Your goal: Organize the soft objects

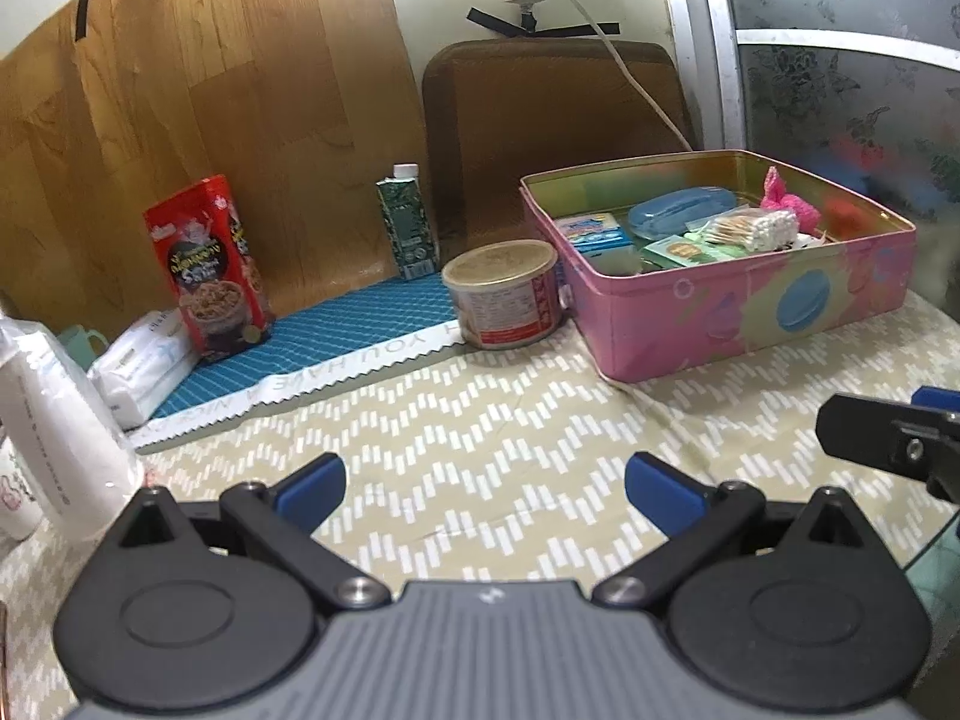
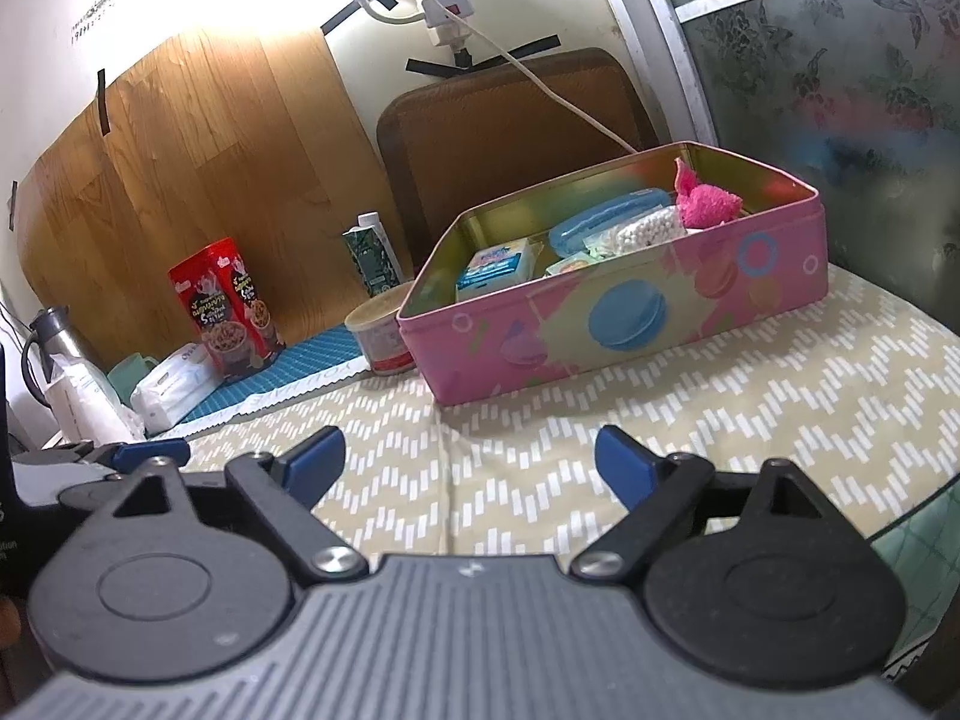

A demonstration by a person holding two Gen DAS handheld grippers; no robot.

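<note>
Both pairs of tongs hang low over the near part of the table (image 1: 510, 420), which is covered in a beige zigzag cloth, and each stands wide open with nothing between its blue pads. The left tongs (image 1: 485, 483) and the right tongs (image 2: 469, 461) point toward the far side, where the pink tin (image 2: 630, 324) sits. The soft things already lie inside that tin: a pink fluffy cloth (image 2: 705, 201) bunched in the far right corner, with a pack of cotton swabs (image 2: 651, 231) just beside it. A white tissue pack (image 1: 141, 369) lies well apart from them at the far left, on the blue mat (image 1: 360, 324) beside the red snack box (image 1: 207, 264); it looks like the one soft item still outside the tin, though that is a judgement. Its long axis runs from near left to far right, roughly along the mat's edge. From the left tongs it lies far and to the left, and this pair is clearly the nearer. The right tongs are closer to the tin, which lies ahead and slightly right of them. Whichever pair goes for the pack would probably do best to close across its short side.
</note>
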